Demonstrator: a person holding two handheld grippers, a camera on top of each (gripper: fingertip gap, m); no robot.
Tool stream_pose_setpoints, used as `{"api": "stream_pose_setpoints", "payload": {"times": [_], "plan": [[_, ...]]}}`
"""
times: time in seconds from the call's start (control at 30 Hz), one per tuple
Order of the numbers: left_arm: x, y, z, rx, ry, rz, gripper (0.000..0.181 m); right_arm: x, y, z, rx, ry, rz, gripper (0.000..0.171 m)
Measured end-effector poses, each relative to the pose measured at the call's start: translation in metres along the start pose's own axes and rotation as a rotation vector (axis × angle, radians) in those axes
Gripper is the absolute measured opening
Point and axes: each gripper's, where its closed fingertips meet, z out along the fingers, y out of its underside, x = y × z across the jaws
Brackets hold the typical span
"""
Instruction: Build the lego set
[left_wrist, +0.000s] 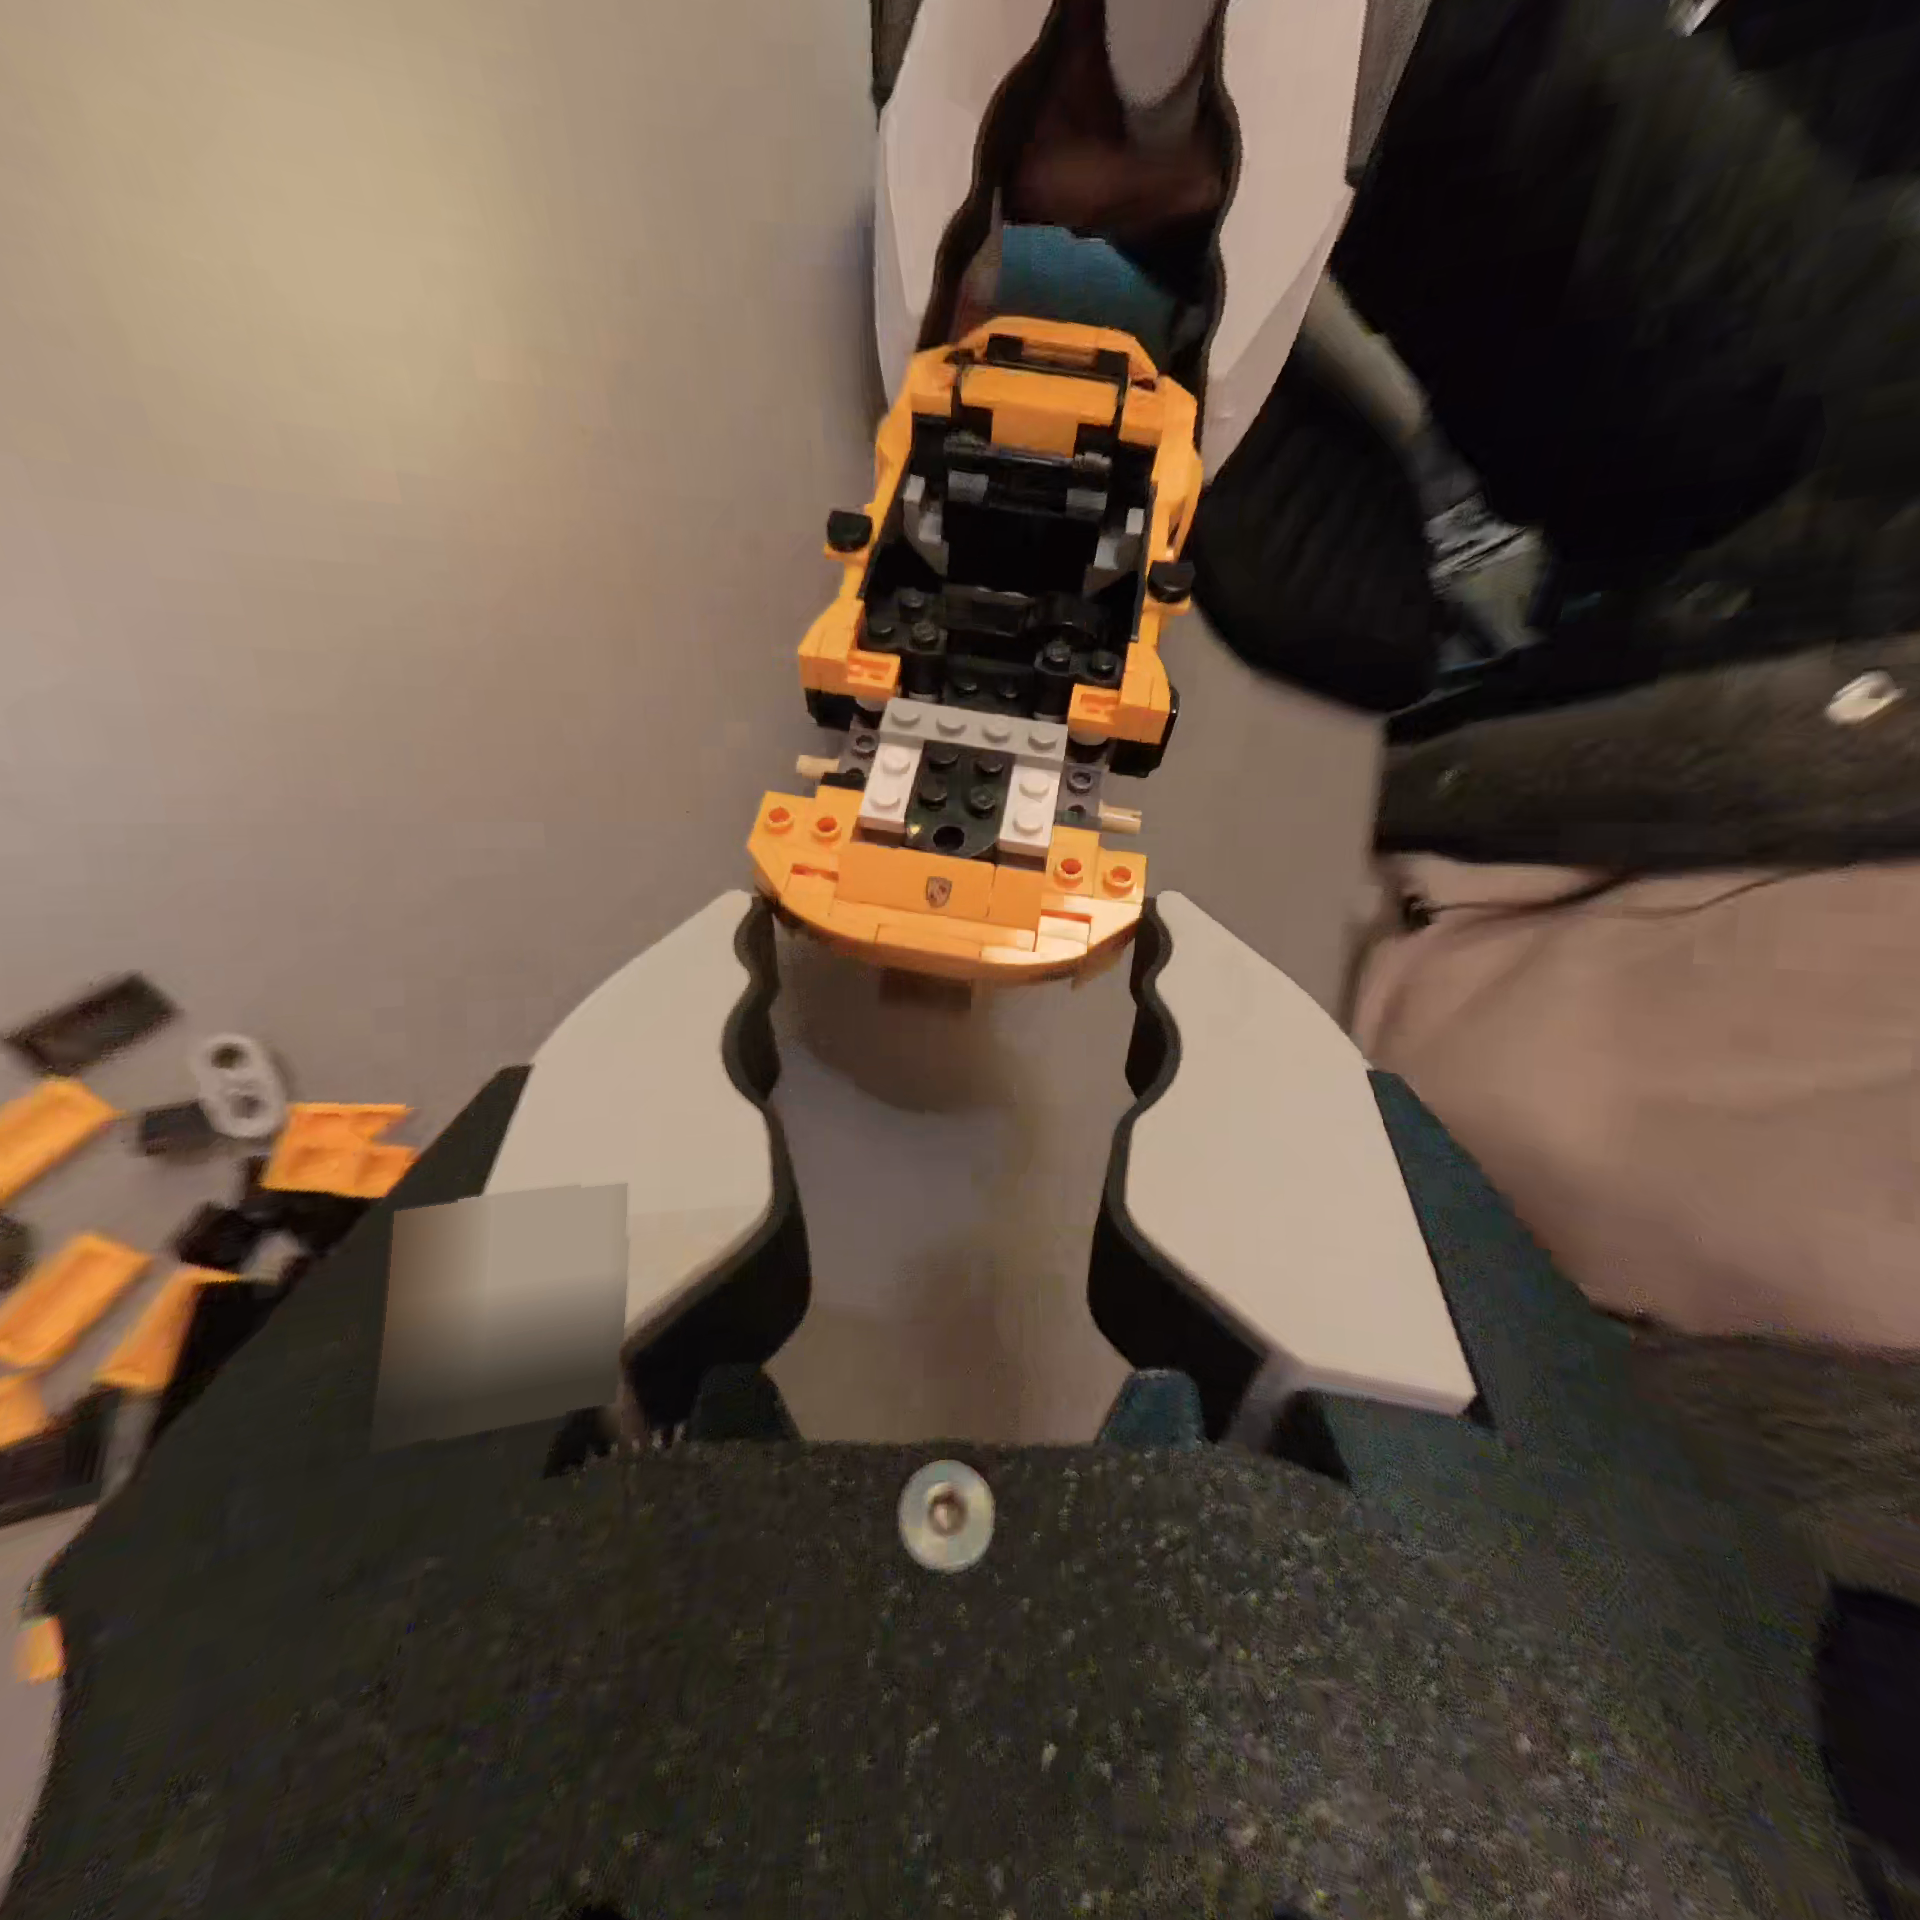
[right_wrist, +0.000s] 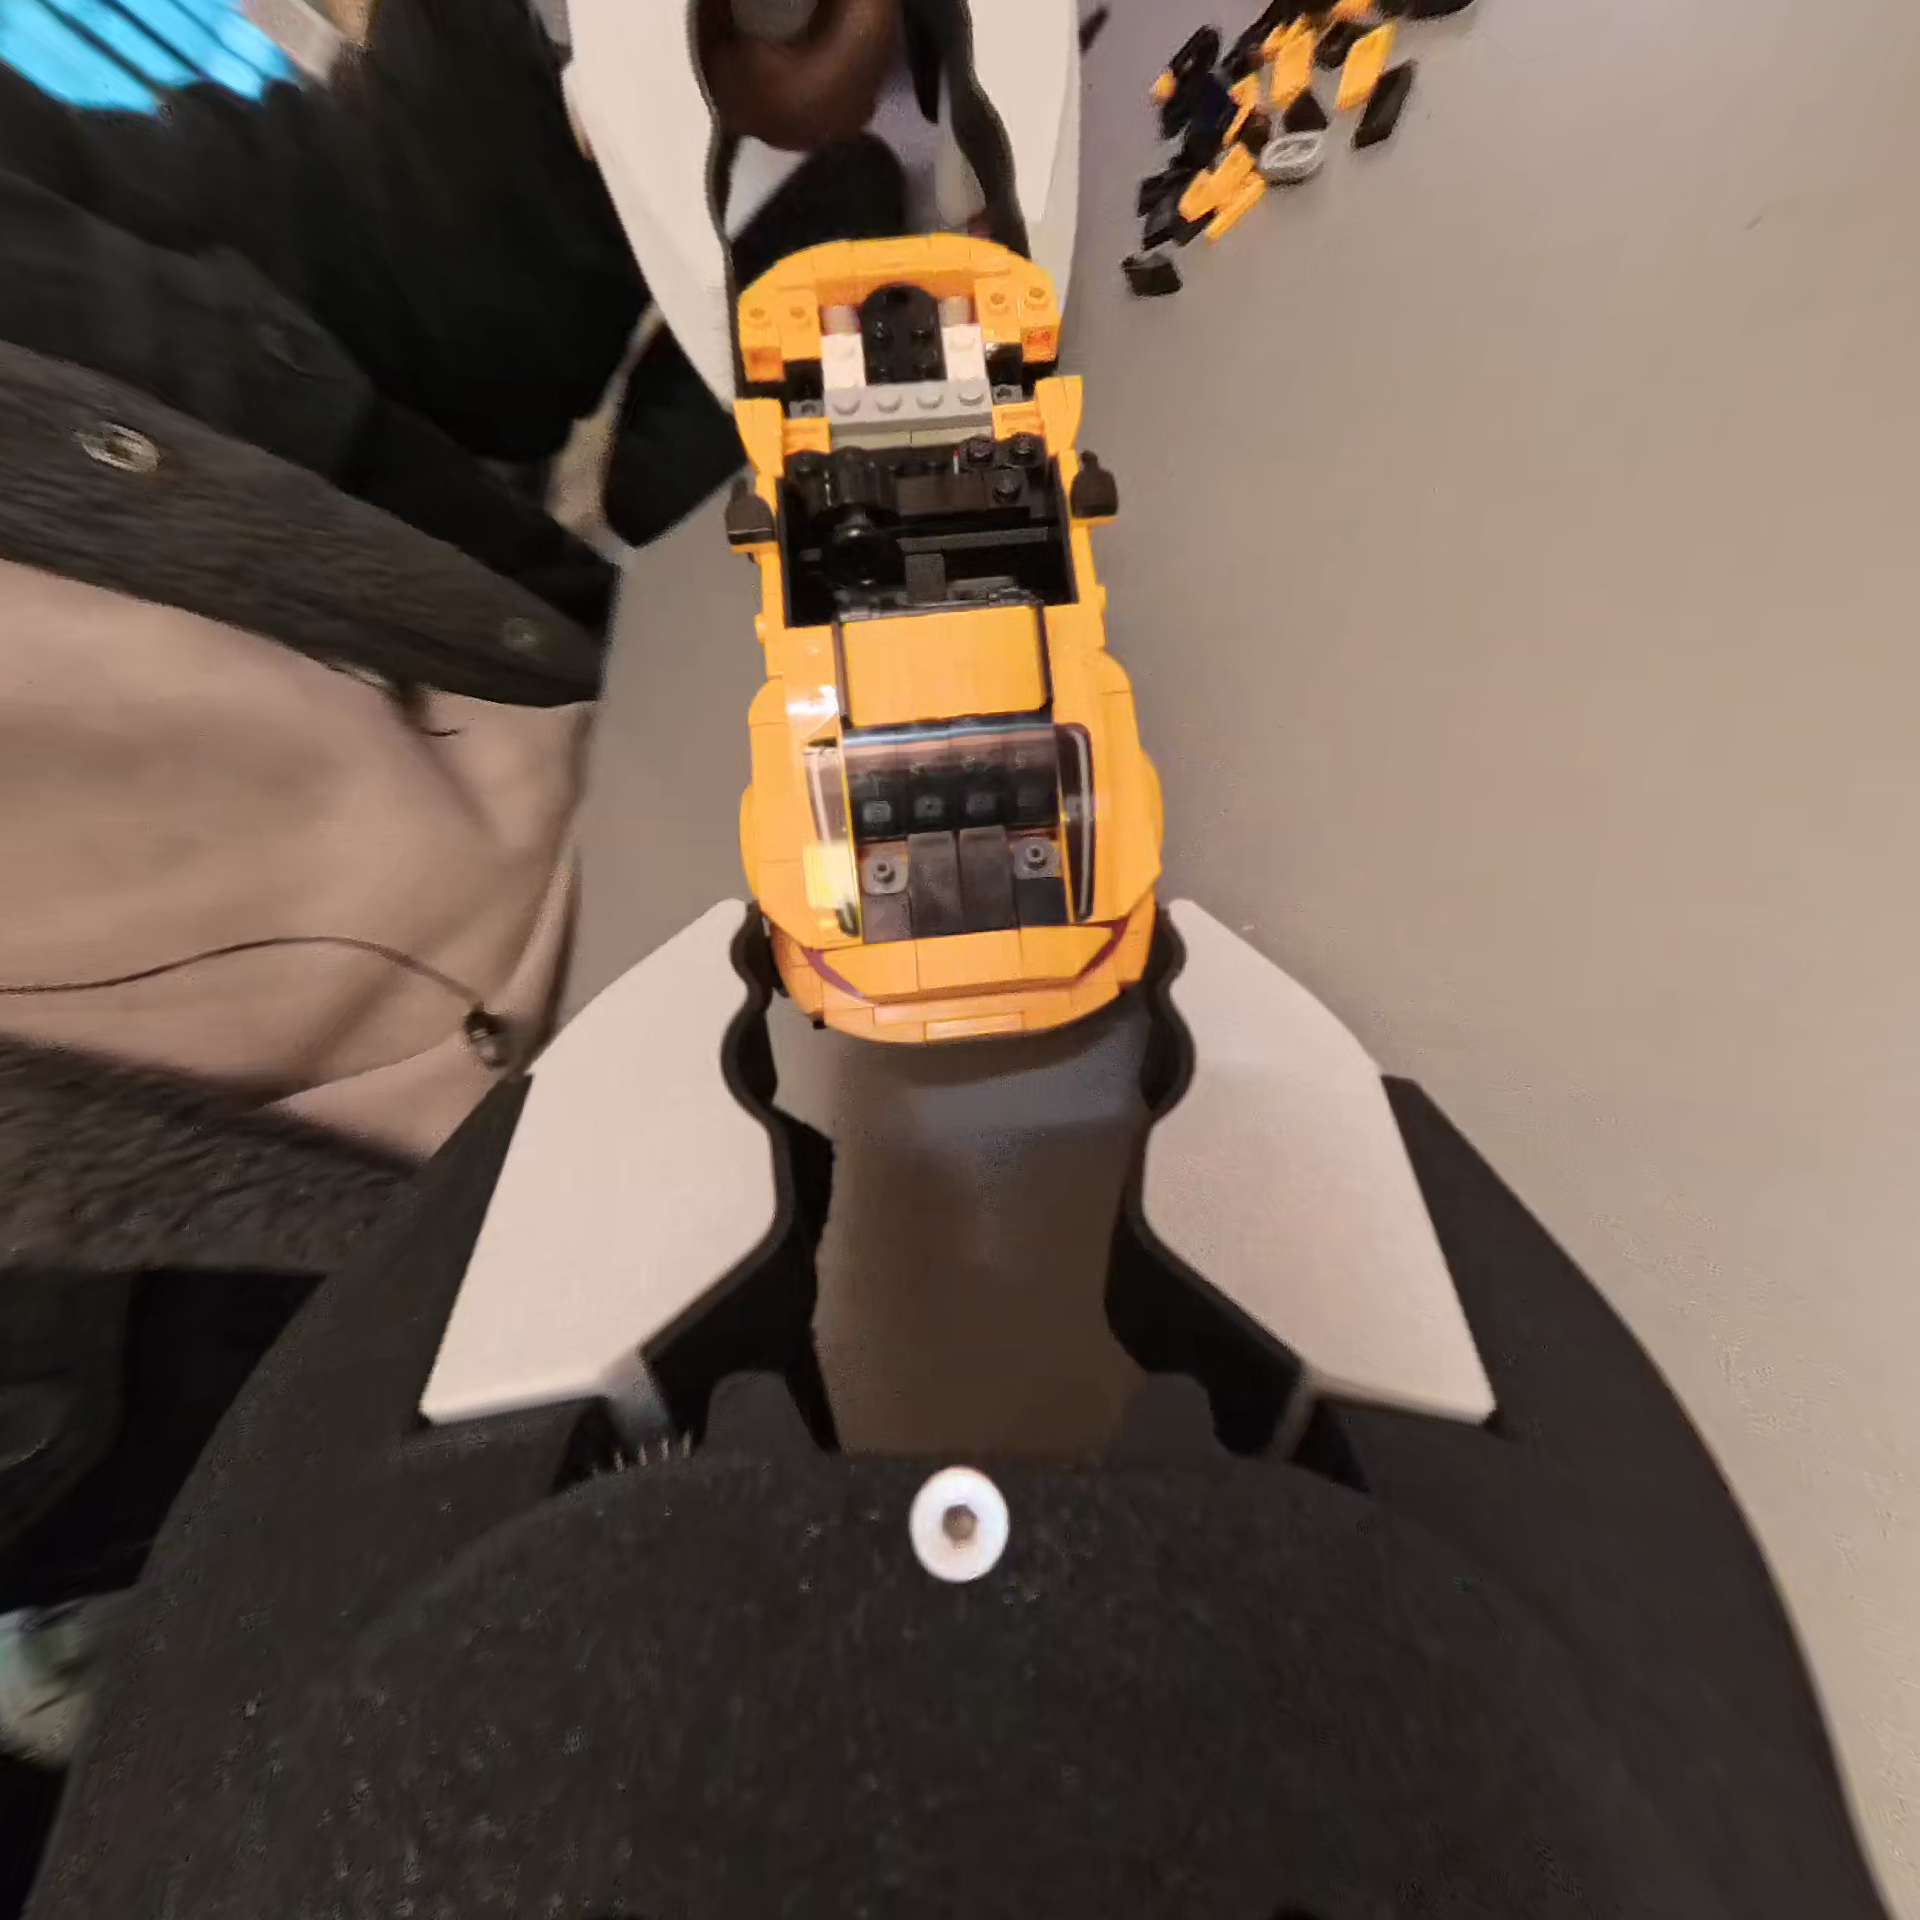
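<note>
A partly built orange and black lego car (left_wrist: 987, 623) is held between both grippers above the grey table (left_wrist: 364, 520). My left gripper (left_wrist: 951, 925) is shut on its nose end, which has a grey and white studded plate. My right gripper (right_wrist: 956, 945) is shut on the other end, by the dark window panel of the car (right_wrist: 935, 675). Each view shows the other gripper's white fingers (left_wrist: 1268, 260) (right_wrist: 644, 208) at the far end of the car. The open cockpit faces up.
Loose orange, black and grey lego pieces (left_wrist: 156, 1195) lie on the table to the left, and show at top right in the right wrist view (right_wrist: 1268, 135). A person's black jacket (left_wrist: 1662, 779) and beige trousers (right_wrist: 260, 831) are close beside the car. One gripper's finger ends stand about 12 centimeters off the other's.
</note>
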Motion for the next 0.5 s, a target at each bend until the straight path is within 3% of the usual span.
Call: {"api": "stream_pose_setpoints", "payload": {"times": [0.1,0.27,0.4,0.5], "plan": [[0.009,0.009,0.009,-0.040,0.115,-0.162,0.065,-0.003,0.004,-0.002,0.002,-0.149,0.109,0.069],[0.012,0.016,0.018,-0.035,0.143,-0.185,0.065,-0.003,0.002,-0.007,0.012,-0.152,0.104,0.069],[0.001,0.013,0.016,0.029,0.062,-0.140,0.064,0.004,0.003,-0.005,0.013,-0.049,0.060,0.069],[-0.008,0.008,0.013,0.121,-0.050,-0.090,0.062,0.017,-0.004,-0.016,0.065,0.194,-0.009,0.068]]}}
